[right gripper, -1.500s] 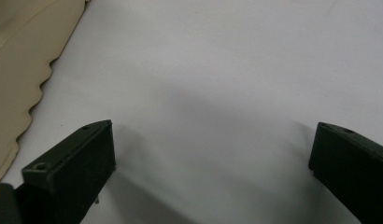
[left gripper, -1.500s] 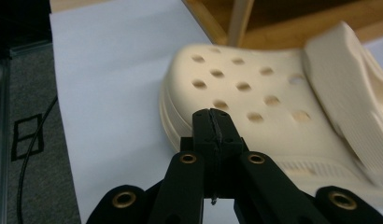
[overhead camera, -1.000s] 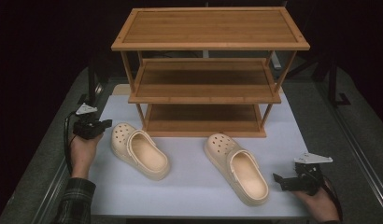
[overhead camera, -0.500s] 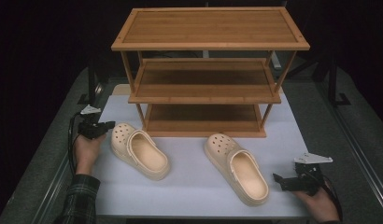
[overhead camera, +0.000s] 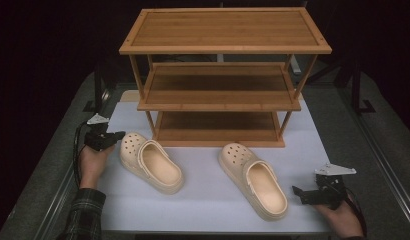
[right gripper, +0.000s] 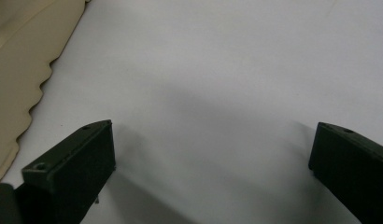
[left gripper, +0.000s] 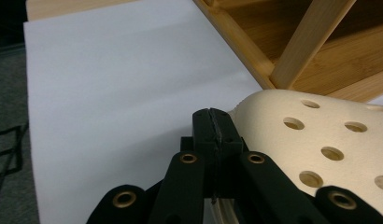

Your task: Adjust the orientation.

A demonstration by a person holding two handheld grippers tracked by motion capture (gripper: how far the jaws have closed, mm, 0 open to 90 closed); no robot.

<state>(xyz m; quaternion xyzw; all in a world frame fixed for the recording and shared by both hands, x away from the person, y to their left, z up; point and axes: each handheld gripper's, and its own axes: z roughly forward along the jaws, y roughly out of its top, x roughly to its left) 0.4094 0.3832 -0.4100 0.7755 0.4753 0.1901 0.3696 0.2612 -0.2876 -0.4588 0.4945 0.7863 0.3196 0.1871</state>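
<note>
— Two cream clogs are seen from above on the white-covered tabletop [overhead camera: 208, 200], toes toward the bamboo rack [overhead camera: 218, 75]?

— Yes, the left clog [overhead camera: 150, 162] lies diagonally. Left claw [left gripper: 213, 126] is pressed together beside its toe; right claw [right gripper: 213, 154] is spread over bare sheet.

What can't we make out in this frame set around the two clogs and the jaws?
- Left gripper, left gripper view: jaws stand shut beside the left clog; whether they touch it is hidden by the jaws themselves.
- Right clog, right gripper view: cut off by the left edge, only a scalloped sole rim shows.
- Right gripper, high view: too small and dark to read.
- Rack, high view: the back of its lower shelves is hidden by the shelves above.
</note>
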